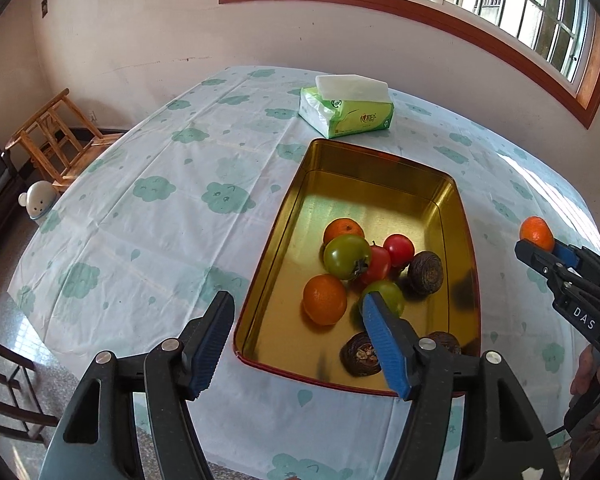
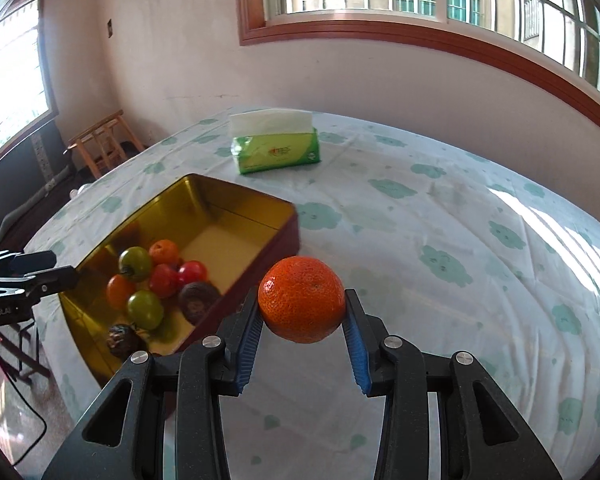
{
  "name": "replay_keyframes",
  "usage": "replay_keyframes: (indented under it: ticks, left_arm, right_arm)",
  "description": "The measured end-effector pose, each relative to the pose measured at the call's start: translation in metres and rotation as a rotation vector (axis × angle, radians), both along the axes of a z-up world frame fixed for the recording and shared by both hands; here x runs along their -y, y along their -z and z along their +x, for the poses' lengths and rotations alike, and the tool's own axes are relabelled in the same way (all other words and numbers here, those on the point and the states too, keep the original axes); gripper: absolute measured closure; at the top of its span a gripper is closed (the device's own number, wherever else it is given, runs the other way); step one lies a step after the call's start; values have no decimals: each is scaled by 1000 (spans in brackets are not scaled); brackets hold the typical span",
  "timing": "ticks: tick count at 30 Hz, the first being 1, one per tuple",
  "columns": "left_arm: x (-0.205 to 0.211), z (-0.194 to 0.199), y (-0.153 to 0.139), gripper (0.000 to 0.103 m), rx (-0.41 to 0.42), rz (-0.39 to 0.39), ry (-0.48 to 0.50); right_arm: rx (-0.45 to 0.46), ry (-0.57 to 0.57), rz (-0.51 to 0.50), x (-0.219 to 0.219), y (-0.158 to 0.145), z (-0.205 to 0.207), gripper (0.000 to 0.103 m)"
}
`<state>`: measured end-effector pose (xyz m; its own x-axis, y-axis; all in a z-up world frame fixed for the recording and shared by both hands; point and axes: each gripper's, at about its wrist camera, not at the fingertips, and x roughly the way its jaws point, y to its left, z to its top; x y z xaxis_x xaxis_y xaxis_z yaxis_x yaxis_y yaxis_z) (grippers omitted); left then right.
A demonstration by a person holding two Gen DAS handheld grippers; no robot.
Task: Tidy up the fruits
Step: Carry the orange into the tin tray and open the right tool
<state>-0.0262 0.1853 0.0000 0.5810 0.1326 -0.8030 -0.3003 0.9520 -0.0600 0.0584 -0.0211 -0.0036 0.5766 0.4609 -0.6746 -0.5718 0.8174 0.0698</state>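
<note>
Right gripper (image 2: 302, 320) is clamped on an orange (image 2: 302, 304) held above the cloth, so I'd swing it left over the gold tin (image 2: 256, 196) beyond and set it down gently among two oranges, two green and two red tomatoes, three brown fruits, left gripper (image 1: 296, 340) hanging slack.

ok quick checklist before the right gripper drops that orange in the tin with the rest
1. Orange clamped between right gripper fingers: ok.
2. Orange above the tin: not ok, it hangs over the tablecloth beside it.
3. Free room in the tin: ok, far half bare.
4. Left gripper out of the way: not ok, open and empty over the tin's near end.
5. Tissue pack clear of the path: ok.
</note>
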Motion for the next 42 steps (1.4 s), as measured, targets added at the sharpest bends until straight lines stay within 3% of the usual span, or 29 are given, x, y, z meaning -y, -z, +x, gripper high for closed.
replay_keyframes:
  ticks: [6, 15, 39, 42]
  left_arm:
    - [-13, -11, 4, 38, -12, 3, -30]
    - [-22, -20, 8, 32, -20, 5, -54]
    - [-25, -26, 11, 32, -34, 45, -77]
    - [-23, -25, 11, 32, -38, 49, -75]
  right_arm:
    - [-6, -102, -17, -51, 4, -17, 63]
    - [-46, -138, -67, -89, 22, -19, 63]
    - [-88, -67, -92, -102, 33, -12, 61]
    - [-85, -63, -90, -101, 32, -12, 50]
